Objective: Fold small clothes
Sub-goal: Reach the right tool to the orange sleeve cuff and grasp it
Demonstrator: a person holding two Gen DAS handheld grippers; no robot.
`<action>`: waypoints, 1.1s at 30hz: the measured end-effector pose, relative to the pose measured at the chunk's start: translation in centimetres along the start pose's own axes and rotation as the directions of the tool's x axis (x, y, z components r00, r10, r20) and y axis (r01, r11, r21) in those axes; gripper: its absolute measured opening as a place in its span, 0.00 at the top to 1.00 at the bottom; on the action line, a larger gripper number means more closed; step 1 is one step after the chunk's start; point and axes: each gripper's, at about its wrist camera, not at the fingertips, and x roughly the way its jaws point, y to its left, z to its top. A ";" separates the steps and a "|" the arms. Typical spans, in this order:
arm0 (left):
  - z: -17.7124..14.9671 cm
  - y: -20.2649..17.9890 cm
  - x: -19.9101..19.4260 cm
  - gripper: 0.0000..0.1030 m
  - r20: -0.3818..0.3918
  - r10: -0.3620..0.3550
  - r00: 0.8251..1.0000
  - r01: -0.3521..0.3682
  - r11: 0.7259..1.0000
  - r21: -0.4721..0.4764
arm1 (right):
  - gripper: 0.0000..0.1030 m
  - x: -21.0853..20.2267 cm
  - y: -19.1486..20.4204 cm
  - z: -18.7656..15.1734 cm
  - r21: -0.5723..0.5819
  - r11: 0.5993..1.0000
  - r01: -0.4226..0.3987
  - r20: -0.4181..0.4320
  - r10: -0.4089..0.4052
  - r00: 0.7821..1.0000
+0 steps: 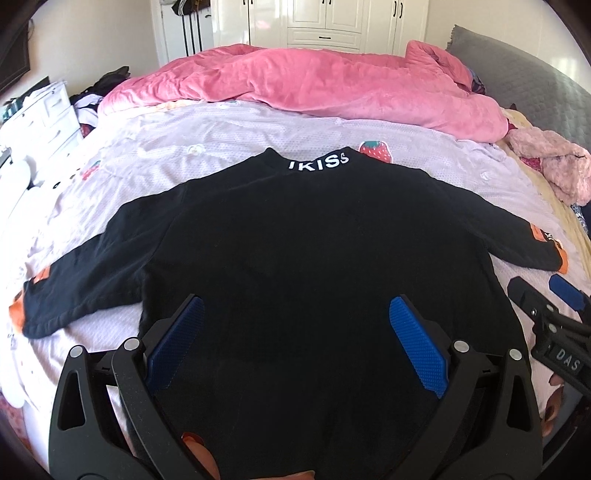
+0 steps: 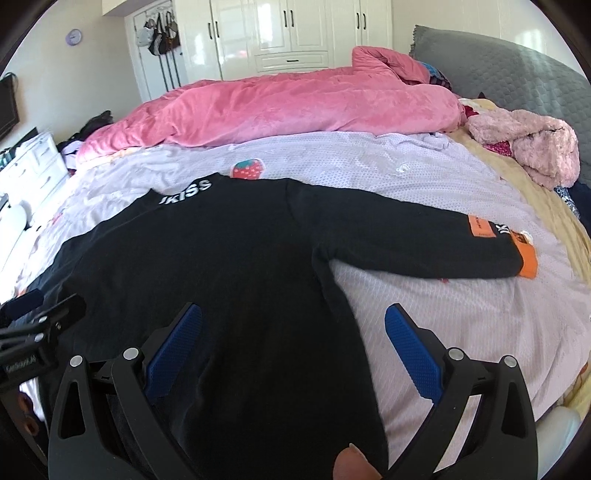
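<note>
A small black long-sleeved top [image 1: 303, 236] lies flat on the lilac bedsheet [image 1: 192, 122], back up, with white letters on its collar [image 1: 318, 162] at the far side and orange cuffs. Both sleeves are spread out sideways. My left gripper [image 1: 297, 314] is open above the top's lower body. My right gripper [image 2: 293, 321] is open over the top's [image 2: 207, 266] right lower edge, near the armpit of the right sleeve [image 2: 424, 236]. The right gripper also shows in the left wrist view [image 1: 546, 306] at the right edge, beside the hem.
A pink quilt [image 1: 303, 81] is bunched across the far side of the bed. A pink fluffy garment [image 2: 528, 147] lies at the right by the grey headboard [image 2: 509, 70]. White drawers [image 1: 40, 118] stand to the left and white wardrobes [image 2: 291, 33] beyond.
</note>
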 end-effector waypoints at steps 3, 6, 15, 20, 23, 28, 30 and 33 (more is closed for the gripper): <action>1.0 -0.4 0.9 0.08 -0.016 -0.016 1.000 0.016 1.000 -0.002 | 0.04 0.9 -0.4 2.0 0.013 1.000 0.000 0.000 0.000 1.000; 2.1 -0.8 1.8 0.08 -0.019 -0.026 0.999 0.026 1.000 -0.009 | 0.04 1.7 -1.1 4.1 0.044 0.999 -0.002 0.012 0.001 1.000; 5.5 -2.2 5.3 0.08 -0.028 -0.032 0.999 0.032 0.999 -0.010 | 0.04 5.4 -5.2 8.6 0.165 0.986 0.007 -0.015 -0.005 1.000; 6.8 -3.0 7.6 0.08 -0.047 -0.032 0.998 0.032 0.999 -0.014 | 0.04 7.1 -7.9 9.0 0.208 0.977 0.037 -0.016 -0.035 0.999; 7.2 -3.6 8.7 0.08 -0.060 -0.035 0.998 0.035 0.999 0.002 | 0.04 7.9 -10.0 9.0 0.261 0.964 0.042 -0.030 -0.035 0.999; 7.5 -4.9 10.4 0.08 -0.077 -0.056 0.995 0.057 0.998 0.008 | 0.04 8.3 -12.8 8.7 0.315 0.945 0.084 -0.044 -0.074 0.996; 7.5 -5.5 10.8 0.08 -0.081 -0.067 0.994 0.068 0.998 0.009 | 0.04 8.4 -14.2 8.4 0.338 0.934 0.110 -0.056 -0.097 0.994; 7.4 -6.8 11.6 0.08 -0.094 -0.096 0.991 0.097 0.995 0.009 | 0.04 8.6 -16.3 7.8 0.379 0.913 0.148 -0.070 -0.131 0.989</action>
